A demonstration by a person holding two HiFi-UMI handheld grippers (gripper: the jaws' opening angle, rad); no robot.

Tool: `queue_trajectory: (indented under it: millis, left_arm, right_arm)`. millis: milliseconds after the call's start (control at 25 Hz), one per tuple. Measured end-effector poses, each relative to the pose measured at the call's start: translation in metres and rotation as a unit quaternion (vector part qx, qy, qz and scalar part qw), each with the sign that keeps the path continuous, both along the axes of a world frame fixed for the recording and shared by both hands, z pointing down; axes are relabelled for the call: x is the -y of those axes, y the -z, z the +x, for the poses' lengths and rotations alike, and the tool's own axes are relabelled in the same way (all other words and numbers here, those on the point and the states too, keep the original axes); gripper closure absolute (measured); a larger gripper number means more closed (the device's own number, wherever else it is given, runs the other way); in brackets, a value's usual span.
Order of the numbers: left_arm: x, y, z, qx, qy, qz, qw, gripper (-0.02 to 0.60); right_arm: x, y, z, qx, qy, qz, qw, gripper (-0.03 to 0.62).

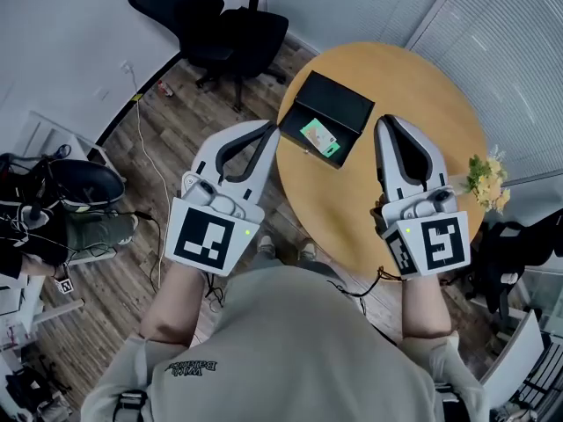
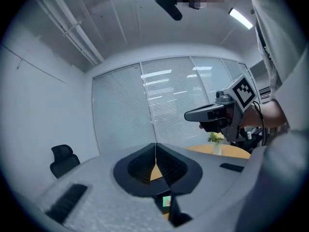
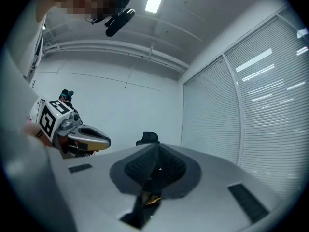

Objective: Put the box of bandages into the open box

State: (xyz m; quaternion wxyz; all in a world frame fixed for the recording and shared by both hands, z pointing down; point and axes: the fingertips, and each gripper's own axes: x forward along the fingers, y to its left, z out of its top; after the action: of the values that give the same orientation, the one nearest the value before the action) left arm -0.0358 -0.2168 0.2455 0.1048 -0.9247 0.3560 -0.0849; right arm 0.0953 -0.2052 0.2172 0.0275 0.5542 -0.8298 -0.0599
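Wood-plank flooring (image 1: 176, 130) is seen around a round wooden table (image 1: 413, 86), with a black office chair (image 1: 220, 25) beyond it and slatted blinds (image 1: 519, 51) along the wall at the right. A black open box (image 1: 334, 104) is set on the near-left part of the tabletop, and the green box of bandages (image 1: 319, 138) is seen lying inside it, at its near side. A small bunch of yellow flowers (image 1: 484, 178) is placed at the table's right edge. Both tools are held level on either side of the open box, and neither is in contact with it. The left gripper (image 1: 271, 128) is seen with its tips just left of the box's corner; its jaws are pressed together with nothing between them. The right gripper (image 1: 384, 121) is held over the tabletop to the right of the box, and its jaws are likewise closed on nothing.
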Motion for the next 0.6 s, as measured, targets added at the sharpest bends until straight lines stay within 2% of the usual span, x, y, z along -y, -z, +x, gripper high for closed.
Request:
queue_trajectory:
  millis: [160,600]
  left_arm:
    - [-0.013,-0.001,-0.004,-0.008,0.003,-0.011,0.9999,0.558]
    - [-0.029,-0.013,-0.011,0.003,0.009,-0.028,0.9996,0.558]
  right_arm:
    - [-0.015,-0.003,0.001,0.0,0.003,-0.007,1.0,0.554]
    - [-0.03,-0.028,0.007,-0.01,0.004,-0.039,0.999,0.557]
